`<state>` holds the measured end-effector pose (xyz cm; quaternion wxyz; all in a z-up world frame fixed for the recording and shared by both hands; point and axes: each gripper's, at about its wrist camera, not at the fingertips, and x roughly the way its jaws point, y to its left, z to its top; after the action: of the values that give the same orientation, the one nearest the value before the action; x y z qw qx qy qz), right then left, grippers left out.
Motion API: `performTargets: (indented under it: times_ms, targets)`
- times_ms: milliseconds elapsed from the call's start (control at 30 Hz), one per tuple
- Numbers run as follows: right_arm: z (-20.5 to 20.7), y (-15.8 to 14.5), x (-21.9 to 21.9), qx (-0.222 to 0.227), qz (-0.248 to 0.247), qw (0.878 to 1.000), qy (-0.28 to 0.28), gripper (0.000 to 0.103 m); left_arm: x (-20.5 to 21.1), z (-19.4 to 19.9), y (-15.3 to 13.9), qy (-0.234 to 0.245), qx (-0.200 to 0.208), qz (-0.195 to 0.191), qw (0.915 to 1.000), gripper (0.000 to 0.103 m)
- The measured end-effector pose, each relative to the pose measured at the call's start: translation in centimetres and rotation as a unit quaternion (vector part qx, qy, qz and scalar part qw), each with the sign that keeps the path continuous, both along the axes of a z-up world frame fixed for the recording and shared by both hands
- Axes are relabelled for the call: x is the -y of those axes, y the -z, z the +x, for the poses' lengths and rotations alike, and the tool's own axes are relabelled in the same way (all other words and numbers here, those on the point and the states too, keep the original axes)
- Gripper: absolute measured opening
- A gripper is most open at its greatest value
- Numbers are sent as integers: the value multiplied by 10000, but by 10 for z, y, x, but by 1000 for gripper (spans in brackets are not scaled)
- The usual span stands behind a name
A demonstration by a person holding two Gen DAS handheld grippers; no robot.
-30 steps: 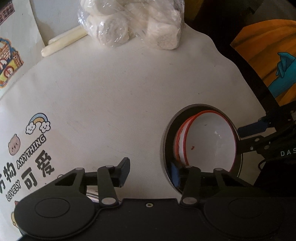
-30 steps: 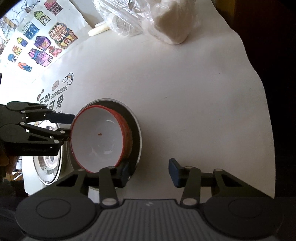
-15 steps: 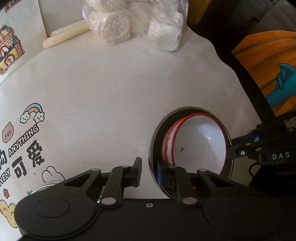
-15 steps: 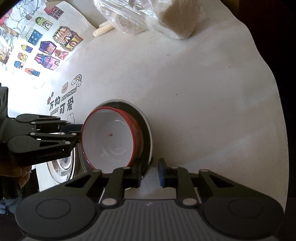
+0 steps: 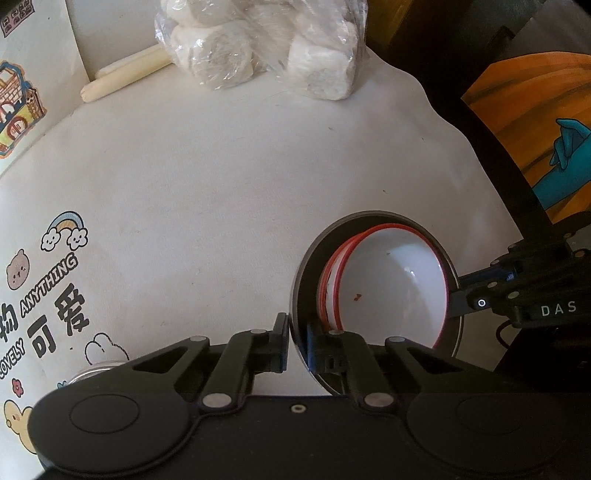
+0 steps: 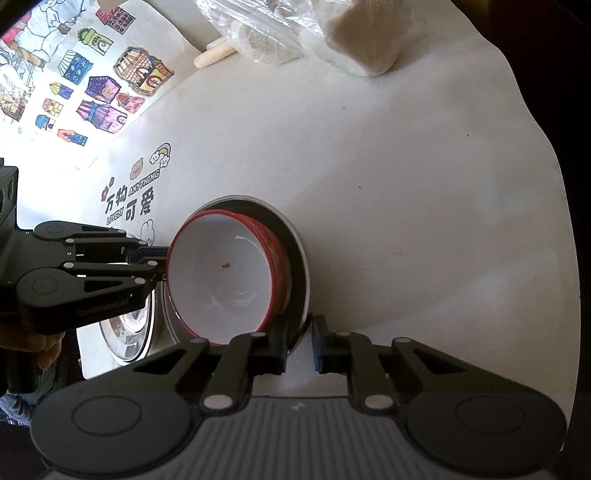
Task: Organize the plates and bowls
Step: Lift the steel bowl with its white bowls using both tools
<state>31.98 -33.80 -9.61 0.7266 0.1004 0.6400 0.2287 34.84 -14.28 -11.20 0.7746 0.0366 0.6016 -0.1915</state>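
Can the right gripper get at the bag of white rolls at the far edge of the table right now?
Probably not yet: the right gripper is shut on the metal plate rim, though bare tablecloth lies before the bag.

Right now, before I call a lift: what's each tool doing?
Left tool: closed on the plate rim.
Right tool: closed on the same plate's rim, opposite side.
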Motion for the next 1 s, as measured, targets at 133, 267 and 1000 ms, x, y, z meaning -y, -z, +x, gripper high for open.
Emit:
performTargets:
  times_ms: [133, 267, 1000]
  targets:
    - [0, 0, 1, 1, 4, 10000, -15, 15, 0, 0, 0, 15, 6, 25, 10000, 8]
    - [-1, -1, 0, 3, 2, 10000, -9, 15, 1, 0, 0, 24, 9, 41, 10000, 8]
    - [-2, -2, 2, 53, -33, 9999, 79, 14, 6, 1, 3, 72, 29, 68, 9999, 9]
